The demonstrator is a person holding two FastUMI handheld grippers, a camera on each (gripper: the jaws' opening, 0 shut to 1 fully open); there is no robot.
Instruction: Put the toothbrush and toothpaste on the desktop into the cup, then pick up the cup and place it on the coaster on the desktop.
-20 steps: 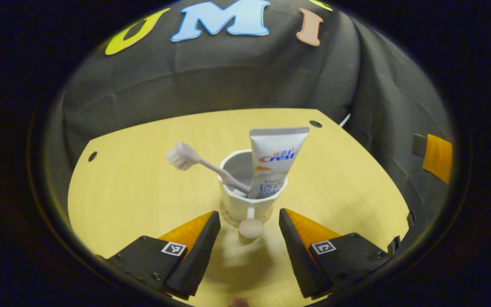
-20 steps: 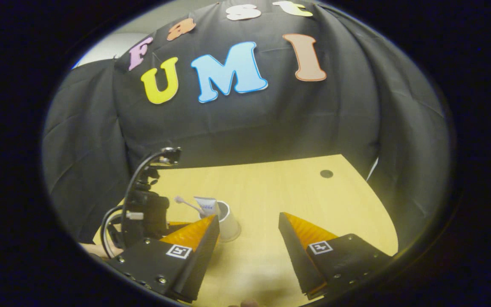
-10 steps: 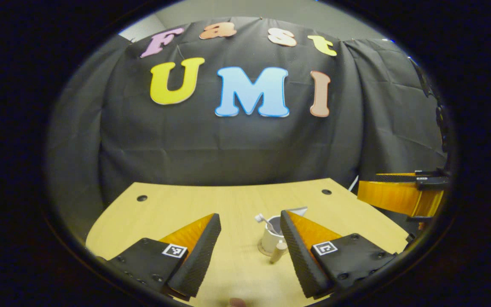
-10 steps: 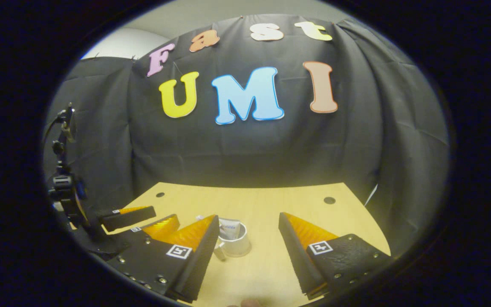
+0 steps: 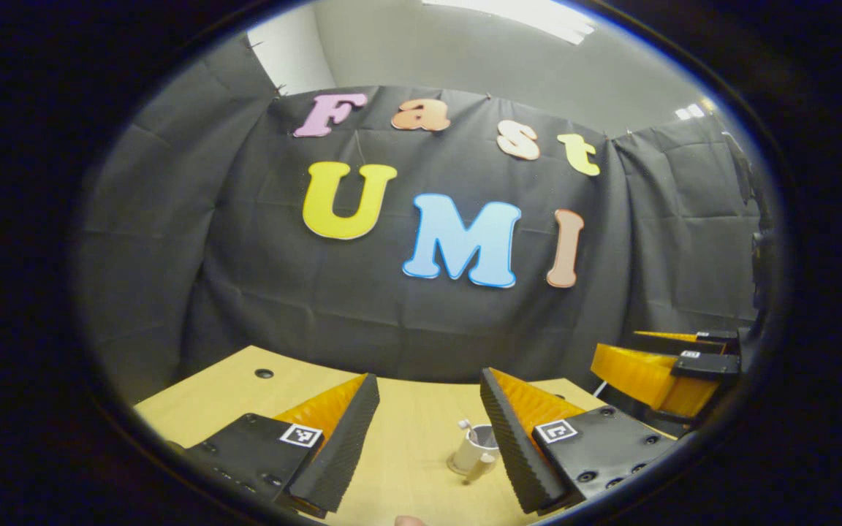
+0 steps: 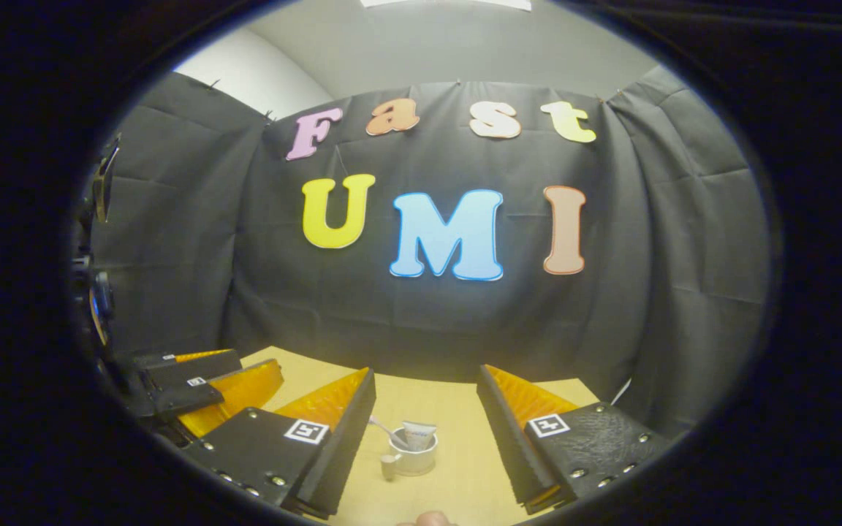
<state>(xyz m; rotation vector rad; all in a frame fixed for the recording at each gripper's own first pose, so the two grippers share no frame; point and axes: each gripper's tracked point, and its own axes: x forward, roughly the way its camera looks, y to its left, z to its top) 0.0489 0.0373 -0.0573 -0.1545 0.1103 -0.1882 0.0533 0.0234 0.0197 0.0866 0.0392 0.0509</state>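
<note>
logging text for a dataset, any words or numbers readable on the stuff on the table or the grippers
toothpaste tube: has print, too small and blurred to read.
cup: no text visible.
square code tags on the right gripper and left gripper: black-and-white patterns, no words or numbers.

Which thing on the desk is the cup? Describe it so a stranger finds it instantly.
Start at the yellow wooden desk below the black cloth wall. Near its middle stands a small white cup on a round coaster. It alone holds a toothbrush and a toothpaste tube, handle sticking out.
</note>
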